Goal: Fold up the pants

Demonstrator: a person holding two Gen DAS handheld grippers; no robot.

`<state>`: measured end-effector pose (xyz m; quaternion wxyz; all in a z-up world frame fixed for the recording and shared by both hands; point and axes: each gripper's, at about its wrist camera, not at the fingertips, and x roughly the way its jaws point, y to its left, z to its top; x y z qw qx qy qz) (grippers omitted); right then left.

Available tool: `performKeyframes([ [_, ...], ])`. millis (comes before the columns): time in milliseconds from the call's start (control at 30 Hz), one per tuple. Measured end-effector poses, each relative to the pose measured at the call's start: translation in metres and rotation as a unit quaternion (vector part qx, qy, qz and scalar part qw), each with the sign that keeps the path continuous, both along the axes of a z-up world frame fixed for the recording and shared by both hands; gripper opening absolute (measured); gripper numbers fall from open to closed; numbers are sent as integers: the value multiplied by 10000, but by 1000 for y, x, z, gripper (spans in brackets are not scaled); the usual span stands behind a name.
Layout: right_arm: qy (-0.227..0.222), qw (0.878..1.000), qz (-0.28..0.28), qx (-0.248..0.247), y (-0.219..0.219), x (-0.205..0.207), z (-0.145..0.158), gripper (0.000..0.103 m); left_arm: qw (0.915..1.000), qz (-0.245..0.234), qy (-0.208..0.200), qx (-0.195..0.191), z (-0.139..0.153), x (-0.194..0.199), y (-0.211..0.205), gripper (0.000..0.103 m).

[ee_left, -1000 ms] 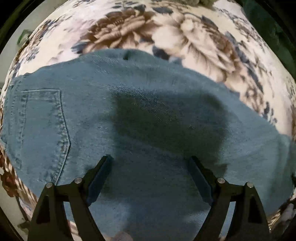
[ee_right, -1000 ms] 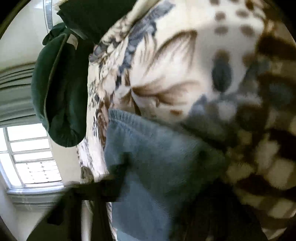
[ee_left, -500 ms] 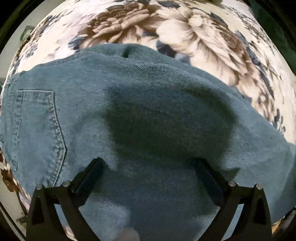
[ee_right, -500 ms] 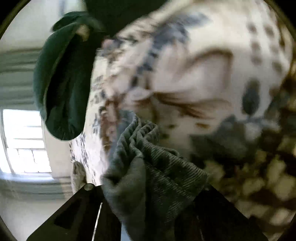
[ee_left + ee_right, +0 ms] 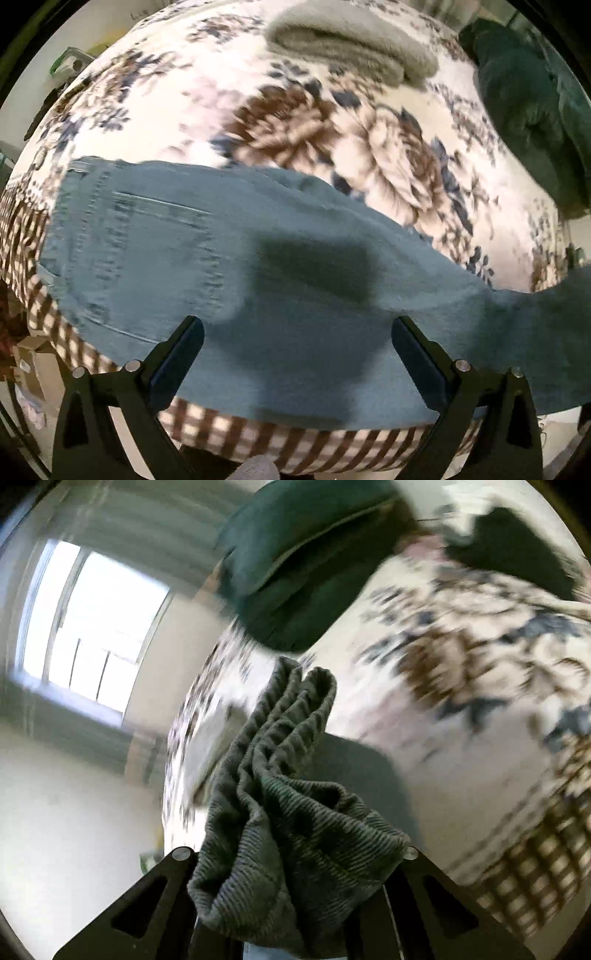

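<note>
The jeans (image 5: pixel 280 280) lie spread across the near edge of a bed covered by a flowered blanket (image 5: pixel 229 96), with brown and blue blooms on a pale ground and a brown checked border hanging over the side. In the left wrist view a back pocket (image 5: pixel 147 258) shows at the left of the denim, and the cloth runs off toward the right, where one part rises from the bed. The left gripper (image 5: pixel 295 332) hovers above the denim with its jaws spread wide and nothing between them; a dark shadow falls on the fabric just ahead of it. Farther back on the blanket lies a folded grey towel (image 5: pixel 351 48), and a dark green cushion (image 5: pixel 532 110) rests at the right rear, well apart from the jeans. In the right wrist view the right gripper (image 5: pixel 295 904) is clamped on a bunched end of the jeans (image 5: pixel 288 812), the cloth crumpled in ridged folds that stand up between the fingers and rise clear of the blanket (image 5: pixel 461 672). Behind it the green cushion (image 5: pixel 295 572) sits on the bed, and a bright window (image 5: pixel 92 627) shows in the wall at the left. Both views are somewhat blurred.
</note>
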<state>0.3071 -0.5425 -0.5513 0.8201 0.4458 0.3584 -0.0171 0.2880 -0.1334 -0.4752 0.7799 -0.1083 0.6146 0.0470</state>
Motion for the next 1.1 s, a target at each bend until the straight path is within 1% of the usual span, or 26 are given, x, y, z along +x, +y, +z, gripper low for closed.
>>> performKeyframes([
  [33, 64, 9996, 260, -74, 31, 8, -3, 8, 10000, 37, -32, 21, 6, -4, 7, 103],
  [67, 109, 9992, 384, -93, 49, 10, -6, 8, 9999, 80, -69, 37, 7, -7, 17, 103],
  [133, 322, 9964, 774, -156, 105, 21, -25, 8, 9998, 163, -90, 56, 9, -13, 38, 103],
  [200, 494, 9924, 1085, -297, 146, 28, -46, 8, 9996, 279, -73, 71, 8, -21, 63, 103],
  [267, 752, 9857, 1410, -533, 192, 34, -76, 8, 9993, 352, 10, 144, 3, -32, 90, 103],
  [300, 942, 9807, 1578, -661, 214, 36, -95, 8, 9991, 387, 37, 182, -1, -36, 98, 103],
  [367, 1273, 9691, 1847, -1029, 248, 39, -119, 10, 9985, 475, 117, 253, -10, -43, 118, 103],
  [400, 1581, 9587, 2003, -1256, 266, 42, -136, 16, 9977, 573, 184, 305, -16, -47, 133, 103],
  [433, 1835, 9498, 2123, -1385, 276, 45, -148, 29, 9973, 639, 198, 312, -18, -51, 142, 103],
  [467, 2027, 9426, 2283, -1356, 286, 46, -154, 36, 9966, 726, 216, 317, -22, -54, 153, 103],
  [500, 2093, 9390, 2436, -1232, 292, 46, -155, 49, 9957, 814, 269, 340, -26, -56, 165, 103],
  [533, 2051, 9386, 2596, -976, 297, 47, -150, 58, 9948, 898, 307, 359, -28, -58, 174, 103],
  [567, 1979, 9408, 2660, -708, 297, 47, -142, 59, 9938, 1003, 322, 366, -29, -60, 183, 103],
  [600, 1941, 9431, 2642, -551, 295, 47, -135, 62, 9925, 1125, 332, 344, -30, -61, 194, 103],
  [633, 1949, 9462, 2523, -560, 292, 49, -125, 64, 9915, 1219, 339, 307, -31, -62, 202, 103],
  [700, 2076, 9440, 2432, -816, 293, 57, -117, 66, 9888, 1440, 321, 221, -33, -63, 219, 103],
  [733, 2230, 9373, 2440, -1103, 302, 62, -114, 66, 9879, 1506, 307, 188, -32, -63, 223, 103],
  [800, 2500, 9231, 2511, -1495, 317, 75, -122, 66, 9859, 1649, 265, 130, -33, -62, 232, 103],
  [833, 2800, 9052, 2581, -1884, 333, 87, -129, 66, 9851, 1699, 257, 120, -33, -61, 236, 103],
  [900, 3296, 8740, 2634, -2410, 347, 98, -149, 65, 9841, 1755, 235, 115, -34, -60, 241, 103],
  [933, 3553, 8573, 2573, -2693, 352, 101, -164, 53, 9838, 1774, 217, 131, -33, -61, 244, 103],
  [967, 3583, 8561, 2412, -2839, 353, 100, -167, 45, 9835, 1794, 197, 150, -33, -62, 247, 103],
  [1000, 3598, 8555, 2167, -3030, 353, 99, -168, 24, 9832, 1807, 186, 159, -33, -63, 250, 103],
  [1033, 3659, 8499, 2045, -3193, 355, 98, -168, 18, 9830, 1821, 184, 175, -34, -64, 253, 103],
  [1067, 3662, 8523, 1935, -3194, 355, 97, -166, 17, 9827, 1835, 180, 189, -34, -65, 257, 103],
  [1100, 3647, 8573, 1788, -3164, 355, 95, -162, 17, 9821, 1866, 163, 198, -33, -68, 260, 103],
])
